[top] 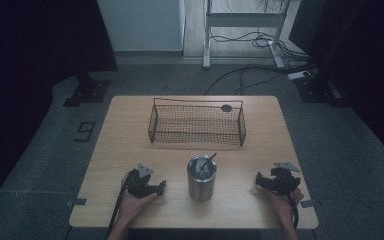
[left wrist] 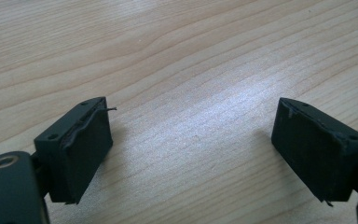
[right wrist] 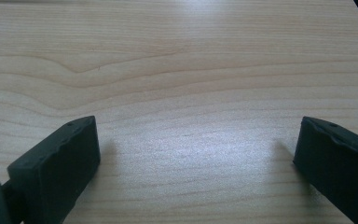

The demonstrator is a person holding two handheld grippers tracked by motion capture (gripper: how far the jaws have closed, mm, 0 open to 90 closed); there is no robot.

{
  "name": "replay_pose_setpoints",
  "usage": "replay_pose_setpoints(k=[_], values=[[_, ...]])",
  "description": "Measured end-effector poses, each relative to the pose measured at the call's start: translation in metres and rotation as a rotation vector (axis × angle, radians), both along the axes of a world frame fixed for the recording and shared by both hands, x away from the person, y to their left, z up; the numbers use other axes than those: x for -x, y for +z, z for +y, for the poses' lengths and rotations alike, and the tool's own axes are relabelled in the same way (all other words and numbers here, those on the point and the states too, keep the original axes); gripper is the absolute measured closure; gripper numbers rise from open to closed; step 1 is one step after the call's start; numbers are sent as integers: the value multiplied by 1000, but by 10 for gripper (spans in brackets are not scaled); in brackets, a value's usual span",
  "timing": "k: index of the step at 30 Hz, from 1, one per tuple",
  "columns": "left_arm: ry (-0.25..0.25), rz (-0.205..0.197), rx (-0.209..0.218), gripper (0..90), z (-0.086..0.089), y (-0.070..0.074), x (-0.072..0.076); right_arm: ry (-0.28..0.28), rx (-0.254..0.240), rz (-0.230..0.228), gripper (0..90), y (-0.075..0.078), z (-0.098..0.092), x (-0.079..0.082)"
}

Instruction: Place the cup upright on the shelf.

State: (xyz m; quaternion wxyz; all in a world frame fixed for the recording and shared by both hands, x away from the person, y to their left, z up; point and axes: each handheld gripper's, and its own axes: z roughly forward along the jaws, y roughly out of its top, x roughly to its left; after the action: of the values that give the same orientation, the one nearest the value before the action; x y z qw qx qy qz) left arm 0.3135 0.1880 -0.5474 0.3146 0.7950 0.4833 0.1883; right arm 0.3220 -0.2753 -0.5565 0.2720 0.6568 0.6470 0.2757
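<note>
A steel cup (top: 201, 178) stands near the table's front middle, with a dark utensil handle (top: 210, 160) sticking out of it. Behind it rests an empty wire basket (top: 196, 122). My left gripper (top: 161, 187) lies on the wood left of the cup, held by a hand, jaws toward the cup. In the left gripper view the left gripper (left wrist: 193, 116) is open over bare wood. My right gripper (top: 259, 181) rests right of the cup, jaws toward it. The right gripper view shows the right gripper (right wrist: 198, 126) open, with nothing between its pads.
The wooden table (top: 130, 145) has a dark round hole (top: 226, 108) behind the basket. On the floor beyond are cables (top: 260, 40), a white desk frame (top: 207, 35) and a "9" marking (top: 84, 131) to the left.
</note>
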Motion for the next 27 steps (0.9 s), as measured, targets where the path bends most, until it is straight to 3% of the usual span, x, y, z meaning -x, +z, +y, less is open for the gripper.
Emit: replay_pose_setpoints(k=[13, 22, 27], values=[[2, 2, -1, 114, 0, 0, -1, 20, -2, -7, 17, 0, -1, 5], [-9, -43, -19, 144, -3, 2, 5, 10, -1, -6, 17, 0, -1, 5], [-4, -65, 29, 143, 2, 13, 8, 7, -2, -11, 35, 0, 1, 7]])
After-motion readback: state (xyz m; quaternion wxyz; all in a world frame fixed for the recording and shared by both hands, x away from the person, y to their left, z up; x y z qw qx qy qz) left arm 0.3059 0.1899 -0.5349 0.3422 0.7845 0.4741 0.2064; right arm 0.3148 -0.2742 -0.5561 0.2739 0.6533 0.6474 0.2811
